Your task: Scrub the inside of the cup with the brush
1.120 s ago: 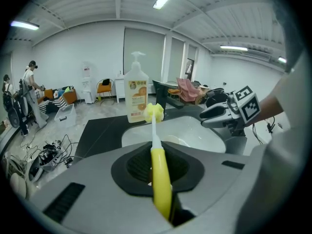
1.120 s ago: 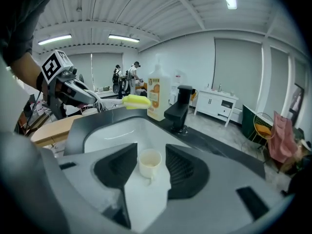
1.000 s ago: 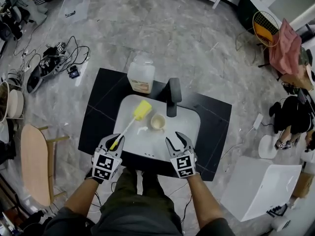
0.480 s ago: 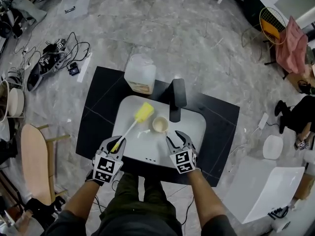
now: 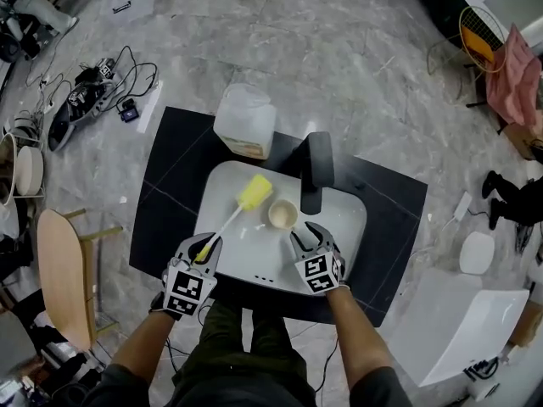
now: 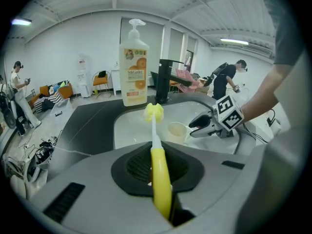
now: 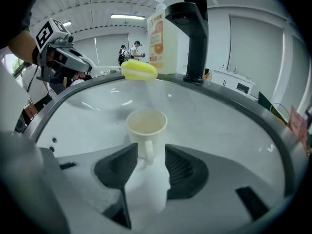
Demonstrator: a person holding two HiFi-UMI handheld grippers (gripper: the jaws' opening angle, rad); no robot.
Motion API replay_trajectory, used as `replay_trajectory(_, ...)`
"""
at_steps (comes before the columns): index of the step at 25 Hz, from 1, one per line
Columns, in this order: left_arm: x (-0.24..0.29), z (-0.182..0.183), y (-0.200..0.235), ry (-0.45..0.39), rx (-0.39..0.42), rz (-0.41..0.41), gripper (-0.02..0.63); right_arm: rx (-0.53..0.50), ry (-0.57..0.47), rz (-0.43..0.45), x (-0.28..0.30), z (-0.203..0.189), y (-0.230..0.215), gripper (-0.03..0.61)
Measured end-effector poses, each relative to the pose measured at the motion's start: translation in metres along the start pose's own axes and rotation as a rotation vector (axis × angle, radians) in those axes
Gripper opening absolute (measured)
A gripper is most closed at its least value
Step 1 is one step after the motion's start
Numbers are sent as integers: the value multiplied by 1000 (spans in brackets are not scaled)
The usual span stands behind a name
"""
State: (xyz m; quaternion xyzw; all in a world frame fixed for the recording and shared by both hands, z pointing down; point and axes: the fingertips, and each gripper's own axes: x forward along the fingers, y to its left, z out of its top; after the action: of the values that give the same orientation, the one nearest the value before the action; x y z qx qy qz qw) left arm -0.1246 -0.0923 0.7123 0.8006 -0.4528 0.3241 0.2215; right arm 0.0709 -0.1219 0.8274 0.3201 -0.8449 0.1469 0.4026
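A cream cup (image 5: 282,215) (image 7: 146,126) stands upright in the white sink (image 5: 339,227), its handle toward me. My right gripper (image 5: 307,237) (image 7: 147,162) is open, and the cup's handle lies between its fingertips. My left gripper (image 5: 204,248) (image 6: 158,179) is shut on the yellow handle of a brush (image 5: 229,219) (image 6: 155,145). The brush's yellow sponge head (image 5: 254,192) (image 7: 139,70) hovers over the sink, left of the cup. The cup (image 6: 177,130) also shows in the left gripper view beside the right gripper (image 6: 200,126).
A black faucet (image 5: 315,170) (image 7: 192,38) rises at the sink's back edge. A large soap bottle (image 5: 244,122) (image 6: 133,65) stands behind the sink on the black countertop (image 5: 165,193). Cables and gear lie on the floor at left; a white box sits at right.
Both grippers have edged forward over the sink. The right gripper has closed in on the cup's handle; the brush head stays beside the cup.
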Motion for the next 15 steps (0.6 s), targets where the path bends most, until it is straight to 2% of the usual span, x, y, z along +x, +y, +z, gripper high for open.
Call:
replay_trajectory(8, 8, -6, -2, 11, 11, -12, 32, -47, 3, 13, 25, -6, 3, 146)
replay_trajectory(11, 9, -11, -3, 18, 9, -15, 32, -70, -16, 17, 27, -6, 7, 100)
replay_trajectory(15, 9, -16, -3, 30, 5, -14, 32, -82, -31, 24, 26, -8, 10, 77)
